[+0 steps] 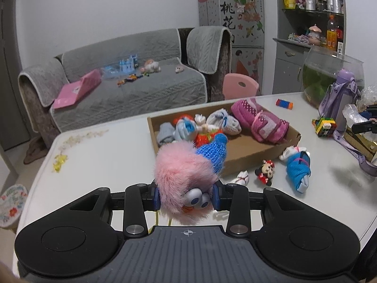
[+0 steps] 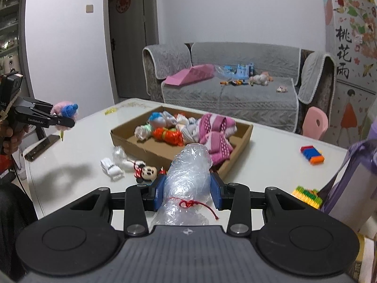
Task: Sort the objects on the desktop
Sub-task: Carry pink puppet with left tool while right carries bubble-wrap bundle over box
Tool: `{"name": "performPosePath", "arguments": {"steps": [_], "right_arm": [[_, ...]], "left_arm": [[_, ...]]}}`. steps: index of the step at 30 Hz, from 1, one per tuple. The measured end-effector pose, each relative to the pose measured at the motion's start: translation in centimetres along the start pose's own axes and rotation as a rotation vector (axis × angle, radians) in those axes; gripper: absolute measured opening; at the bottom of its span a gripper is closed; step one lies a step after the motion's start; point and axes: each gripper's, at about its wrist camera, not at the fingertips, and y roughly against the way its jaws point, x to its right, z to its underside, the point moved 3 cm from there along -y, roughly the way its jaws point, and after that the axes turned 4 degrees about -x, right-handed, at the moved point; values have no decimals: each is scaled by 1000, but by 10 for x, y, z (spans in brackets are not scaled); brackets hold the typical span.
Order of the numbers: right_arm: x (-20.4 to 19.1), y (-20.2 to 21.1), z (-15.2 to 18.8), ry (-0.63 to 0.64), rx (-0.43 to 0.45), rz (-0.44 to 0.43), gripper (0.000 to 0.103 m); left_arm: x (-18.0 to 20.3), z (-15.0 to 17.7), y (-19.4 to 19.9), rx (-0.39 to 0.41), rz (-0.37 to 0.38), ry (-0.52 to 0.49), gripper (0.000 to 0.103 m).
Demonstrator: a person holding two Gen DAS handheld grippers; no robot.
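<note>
My left gripper (image 1: 187,199) is shut on a pink fluffy toy (image 1: 181,176) with a blue knitted hat and googly eyes, held above the white table (image 1: 106,160). The same toy (image 2: 64,110) shows in the right wrist view at the left, in the left gripper (image 2: 67,122). My right gripper (image 2: 187,194) is shut on a clear plastic bag bundle (image 2: 188,179) tied with red string. A shallow cardboard box (image 1: 240,153) holds rolled socks, a magenta cloth roll (image 1: 261,122) and an orange bundle (image 2: 168,135); its rim also shows in the right wrist view (image 2: 132,141).
On the table lie a Minnie figure (image 1: 266,171), a blue cloth roll (image 1: 298,169), a small white roll (image 1: 241,176), brick toys (image 1: 285,103) (image 1: 325,123), a purple bottle (image 1: 341,101) and a fishbowl (image 1: 327,75). A grey sofa (image 1: 132,89) and pink chair (image 1: 240,86) stand behind.
</note>
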Motion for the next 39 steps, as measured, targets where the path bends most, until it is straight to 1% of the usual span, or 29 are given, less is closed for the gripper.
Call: {"name": "performPosePath", "arguments": {"steps": [6,11,15,21,26,29,34,39], "right_arm": [[-1,7,-17,1,39,-11,36],[-5,5,-38,21,63,-24,36],[-11,-3,-57,32,80,-50,36],[-12,-24,-85,37,90,-94,36],[-12,-50,-102,35,75,-119,36],[-11,-67,-106,22,63,-137,36],[-7,-97,-106,9,19,-143,36],[-4,-127,-98,-22,-27,-142,36]], "left_arm": [[7,-17,6,23,6,-8,45],[14,-39,7,49,19,-24,45],[20,-60,2,61,43,-28,45],[29,-89,-13,68,76,-32,45],[35,-107,-40,43,110,-16,45],[38,-113,-59,22,124,-10,46],[43,-113,-97,-37,133,-8,46],[42,-102,-135,-99,144,4,46]]}}
